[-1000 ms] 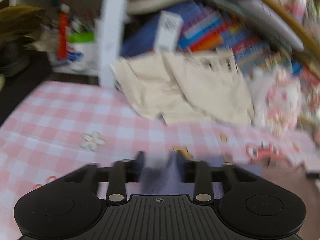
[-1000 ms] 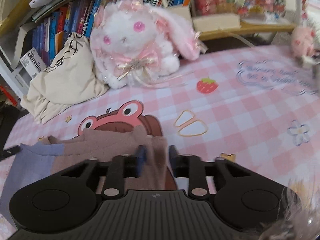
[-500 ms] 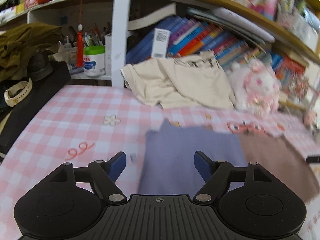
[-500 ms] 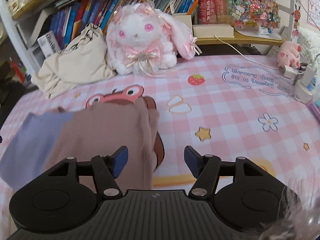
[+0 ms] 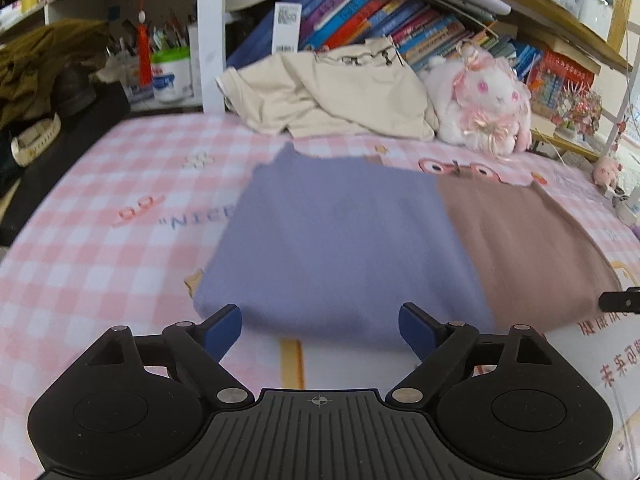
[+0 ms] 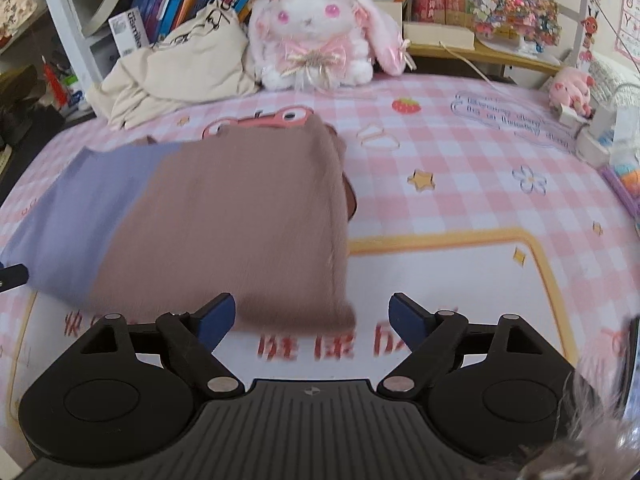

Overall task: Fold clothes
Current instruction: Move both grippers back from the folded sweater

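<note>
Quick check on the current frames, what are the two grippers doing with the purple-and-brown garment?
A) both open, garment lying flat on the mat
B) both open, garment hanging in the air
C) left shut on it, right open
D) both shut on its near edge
A: the left gripper and right gripper both show jaws spread wide with nothing between them, and the purple-and-brown garment lies folded flat on the pink checked mat.

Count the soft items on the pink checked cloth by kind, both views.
Folded garments: 1, purple-and-brown
Unfolded garments: 1, cream heap
Plush toys: 2, white rabbit, small pink pig
Total: 4
</note>
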